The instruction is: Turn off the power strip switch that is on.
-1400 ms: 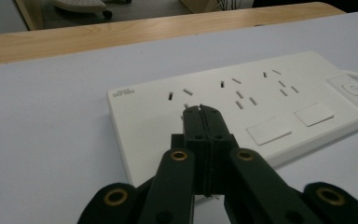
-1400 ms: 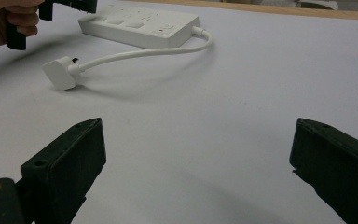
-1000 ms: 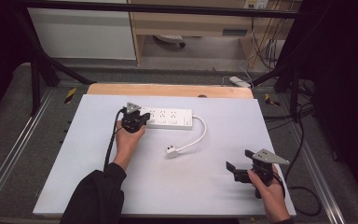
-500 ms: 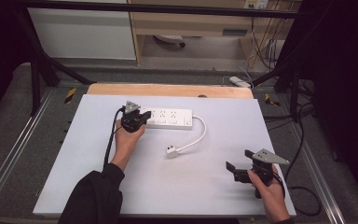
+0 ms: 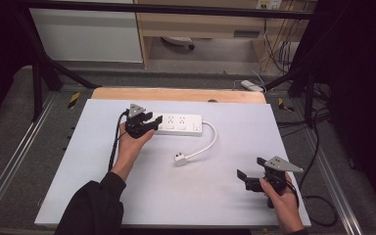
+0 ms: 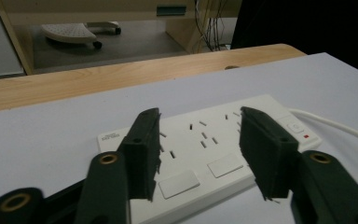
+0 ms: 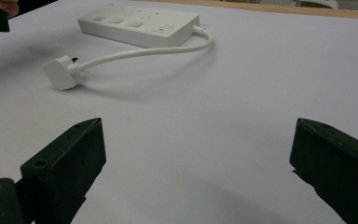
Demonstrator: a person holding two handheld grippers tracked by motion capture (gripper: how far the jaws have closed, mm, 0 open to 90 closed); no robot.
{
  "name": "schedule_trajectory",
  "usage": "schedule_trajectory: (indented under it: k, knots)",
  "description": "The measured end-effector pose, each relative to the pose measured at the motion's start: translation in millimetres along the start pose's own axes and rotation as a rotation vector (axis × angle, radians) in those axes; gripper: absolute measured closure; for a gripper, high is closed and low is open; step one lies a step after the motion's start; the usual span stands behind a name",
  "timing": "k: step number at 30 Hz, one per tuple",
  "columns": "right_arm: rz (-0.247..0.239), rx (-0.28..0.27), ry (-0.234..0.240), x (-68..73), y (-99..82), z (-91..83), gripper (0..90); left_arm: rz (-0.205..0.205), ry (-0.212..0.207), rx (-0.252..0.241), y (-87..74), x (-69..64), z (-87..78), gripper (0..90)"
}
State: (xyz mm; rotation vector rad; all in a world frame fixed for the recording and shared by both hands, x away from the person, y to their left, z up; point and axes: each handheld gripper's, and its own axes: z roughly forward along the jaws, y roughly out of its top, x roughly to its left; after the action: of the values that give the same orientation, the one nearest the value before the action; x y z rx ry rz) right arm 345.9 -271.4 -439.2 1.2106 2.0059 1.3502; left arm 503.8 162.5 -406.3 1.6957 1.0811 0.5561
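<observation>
A white power strip (image 5: 178, 125) lies at the back middle of the white table top (image 5: 176, 200). Its white cable (image 5: 206, 146) curves forward to a white plug (image 5: 180, 158) that rests on the surface. My left gripper (image 5: 152, 121) is at the strip's left end, open. In the left gripper view its jaws (image 6: 204, 154) stand apart just over the near end of the strip (image 6: 200, 133), not closed on it. My right gripper (image 5: 241, 176) is open near the front right corner, with nothing between its jaws (image 7: 196, 158). Farther off lie the plug (image 7: 60, 73) and strip (image 7: 137, 23).
A wooden table edge (image 5: 176, 94) runs behind the white top. Metal frame rails (image 5: 10, 166) flank both sides. On the floor beyond lie another white power strip (image 5: 252, 85) and loose cables (image 5: 318, 200) at the right.
</observation>
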Motion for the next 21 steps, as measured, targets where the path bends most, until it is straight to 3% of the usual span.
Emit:
schedule_trajectory:
  k: [3, 9, 13, 18, 21]
  knots:
    - [-0.001, 0.002, 0.001, 0.3, 0.0, 0.2, 3.9, -0.019, -0.009, -0.001, 2.7, 0.5, -3.7, 38.2]
    - [0.001, 0.001, 0.002, 0.2, 0.0, 0.1, 3.9, -0.005, 0.005, 0.003, 8.2, -0.8, -11.6, 22.4]
    - [-0.003, 0.002, 0.003, 0.7, 0.1, -0.1, 3.8, -0.010, -0.013, -0.002, 12.1, -1.6, -19.2, 12.8]
    - [-0.001, 0.004, 0.003, 0.9, 0.1, 0.3, 3.7, -0.012, -0.026, 0.002, 15.8, -1.1, -30.0, 9.7]
    - [-0.001, 0.001, 0.006, 1.1, 0.3, 0.7, 3.7, -0.034, -0.050, 0.005, 17.3, 0.1, -39.6, 9.7]
